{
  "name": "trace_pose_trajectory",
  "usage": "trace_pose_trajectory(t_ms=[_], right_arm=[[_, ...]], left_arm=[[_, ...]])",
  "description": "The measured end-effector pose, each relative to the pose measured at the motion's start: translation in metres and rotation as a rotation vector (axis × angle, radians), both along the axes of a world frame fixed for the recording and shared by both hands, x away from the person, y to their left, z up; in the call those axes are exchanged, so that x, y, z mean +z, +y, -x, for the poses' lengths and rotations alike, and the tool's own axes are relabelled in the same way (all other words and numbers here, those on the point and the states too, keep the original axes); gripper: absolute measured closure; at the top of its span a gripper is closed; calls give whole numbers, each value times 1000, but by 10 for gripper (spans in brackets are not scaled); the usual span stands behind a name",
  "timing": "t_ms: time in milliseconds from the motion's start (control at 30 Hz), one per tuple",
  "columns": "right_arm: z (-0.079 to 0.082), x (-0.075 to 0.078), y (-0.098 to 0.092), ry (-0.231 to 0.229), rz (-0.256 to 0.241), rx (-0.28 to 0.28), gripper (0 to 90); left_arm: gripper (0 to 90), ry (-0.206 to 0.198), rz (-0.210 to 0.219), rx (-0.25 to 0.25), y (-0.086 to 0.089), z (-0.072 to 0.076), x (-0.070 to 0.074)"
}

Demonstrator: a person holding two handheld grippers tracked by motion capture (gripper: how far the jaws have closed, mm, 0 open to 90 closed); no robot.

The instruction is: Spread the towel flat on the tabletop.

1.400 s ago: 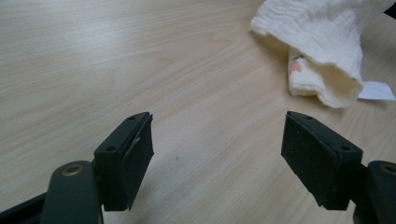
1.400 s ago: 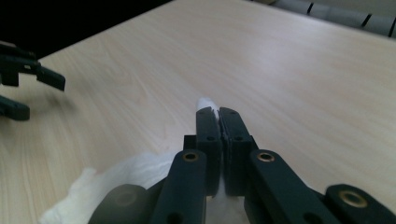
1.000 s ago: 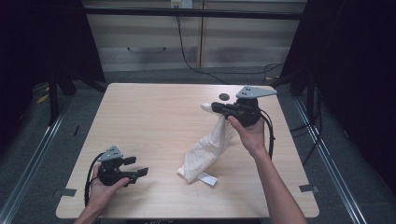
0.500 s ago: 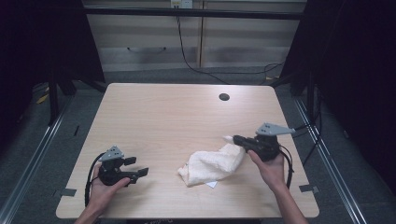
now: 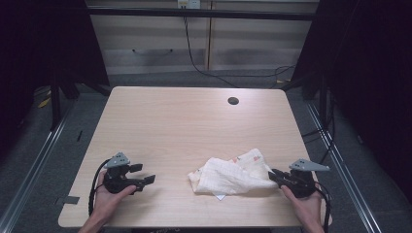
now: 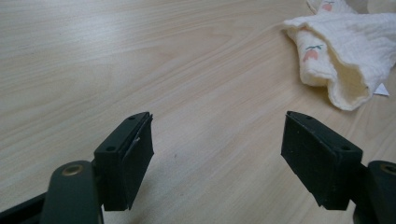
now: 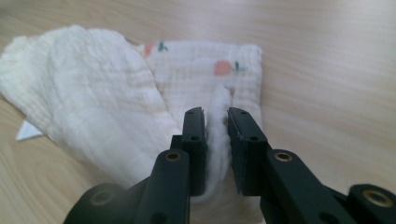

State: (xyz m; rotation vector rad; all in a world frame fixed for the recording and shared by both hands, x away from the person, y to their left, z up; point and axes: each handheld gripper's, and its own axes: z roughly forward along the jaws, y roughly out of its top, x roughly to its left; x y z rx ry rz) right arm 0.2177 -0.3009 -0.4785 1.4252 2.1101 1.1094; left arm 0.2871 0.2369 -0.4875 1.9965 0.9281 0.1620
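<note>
Muslin cloth (image 5: 233, 175) lying crumpled on the tabletop (image 5: 184, 126) toward 5 o'clock. Right gripper (image 7: 215, 122) clenched on a fold at its edge, probably for pulling it flat. Left gripper (image 6: 217, 154) at 7 o'clock, fingers (image 6: 128, 156) spread wide, empty, apart from the cloth.

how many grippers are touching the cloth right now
1. The right gripper has its jaws pinched on a fold of the cloth at its right end. The left gripper sits apart, jaws open over bare table.
</note>
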Motion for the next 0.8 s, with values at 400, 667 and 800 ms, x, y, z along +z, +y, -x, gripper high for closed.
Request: trace_pose_trajectory(t_ms=[400,667,800], right_arm=[[9,6,-17,3,12,-87,533],[-15,21,-25,-52,10,-82,631],[-14,8,-32,11,-6,-86,619]], left_arm=[[248,1,-3,-8,-2,0,-1],[248,1,-2,-13,-2,0,0],[248,-2,6,-12,-1,1,1]])
